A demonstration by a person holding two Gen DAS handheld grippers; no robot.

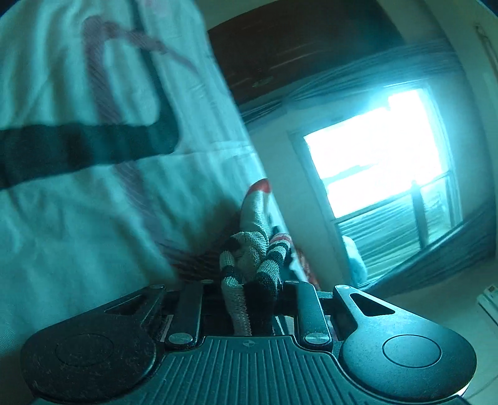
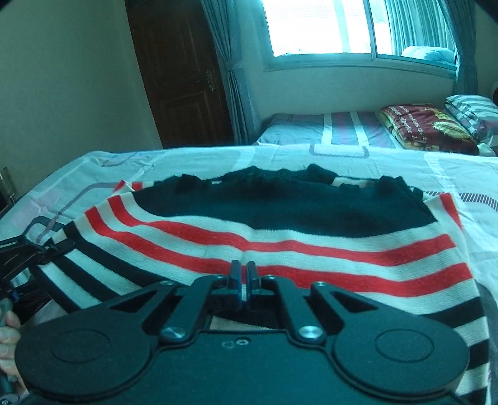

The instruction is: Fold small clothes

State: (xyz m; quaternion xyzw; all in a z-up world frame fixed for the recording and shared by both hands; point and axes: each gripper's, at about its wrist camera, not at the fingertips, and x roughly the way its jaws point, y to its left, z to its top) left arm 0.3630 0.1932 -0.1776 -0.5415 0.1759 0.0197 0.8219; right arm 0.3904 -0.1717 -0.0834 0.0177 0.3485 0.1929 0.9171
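Knitwear takes centre stage: a small knitted sweater (image 2: 280, 236) with a black upper panel and red, white and black stripes lies spread flat on the pale patterned bedsheet (image 2: 202, 159), its striped hem nearest the right wrist camera. That flat spread makes sense, since a fold wants a smooth starting shape.

Over the hem, the right gripper (image 2: 243, 277) has its black fingers pressed almost together, and a sliver of striped knit shows in the narrow slit between them, so I judge it is pinching the hem's edge, ready to carry it over.

At the sweater's left corner, the left gripper (image 2: 37, 249) reaches in from the frame edge, right at the fabric. Its own camera tells more: a bunched wad of striped knit (image 1: 255, 264) sits gathered between the black fingers of the left gripper (image 1: 249, 299), filling the gap, so it is clamped on that corner.

Two grips along one edge keep the hem level when it lifts. A wooden door (image 2: 183, 78) and a bright window (image 2: 317, 28) stand beyond the sweater, well apart from it.
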